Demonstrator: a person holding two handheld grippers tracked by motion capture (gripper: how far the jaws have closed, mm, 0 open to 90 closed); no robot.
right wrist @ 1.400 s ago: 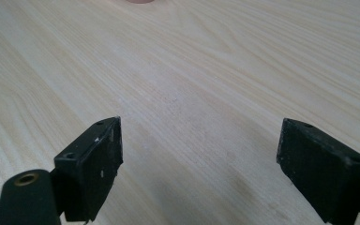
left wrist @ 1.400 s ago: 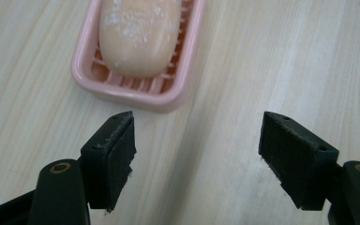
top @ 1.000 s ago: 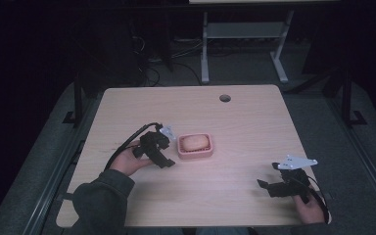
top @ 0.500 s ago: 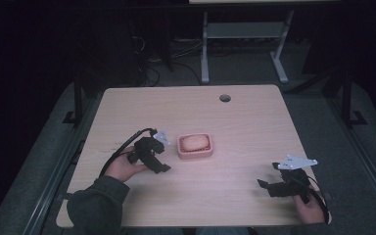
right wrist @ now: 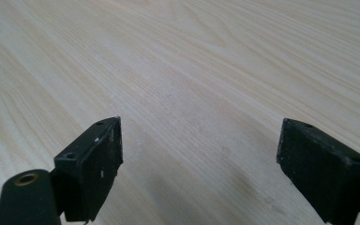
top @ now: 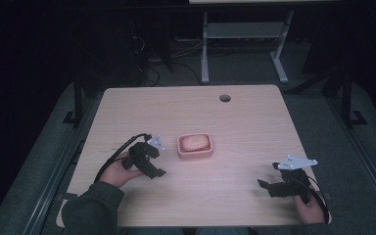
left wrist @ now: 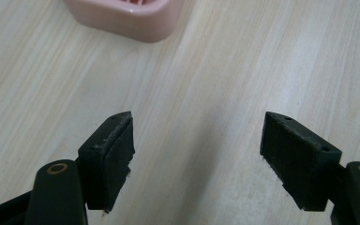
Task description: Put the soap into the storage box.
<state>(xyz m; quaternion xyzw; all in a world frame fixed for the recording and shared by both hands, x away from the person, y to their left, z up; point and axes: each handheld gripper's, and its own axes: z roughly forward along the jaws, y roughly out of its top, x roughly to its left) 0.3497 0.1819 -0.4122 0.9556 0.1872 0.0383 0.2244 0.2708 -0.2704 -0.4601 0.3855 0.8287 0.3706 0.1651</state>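
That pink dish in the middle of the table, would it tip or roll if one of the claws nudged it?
Probably neither. The pink dish looks low, wide and flat-bottomed, so it would likely slide on the smooth wooden table instead of tipping. Its rounded corners may let it twist when pushed off-centre. It looks light, though that is only a guess.

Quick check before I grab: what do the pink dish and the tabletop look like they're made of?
The pink dish looks like moulded plastic or silicone: smooth, matte, rounded corners, uniform colour, as its corner shows in the left gripper view. I cannot tell which. The table looks like light wood or wood-look laminate: grain lines run across a flat, faintly glossy surface.
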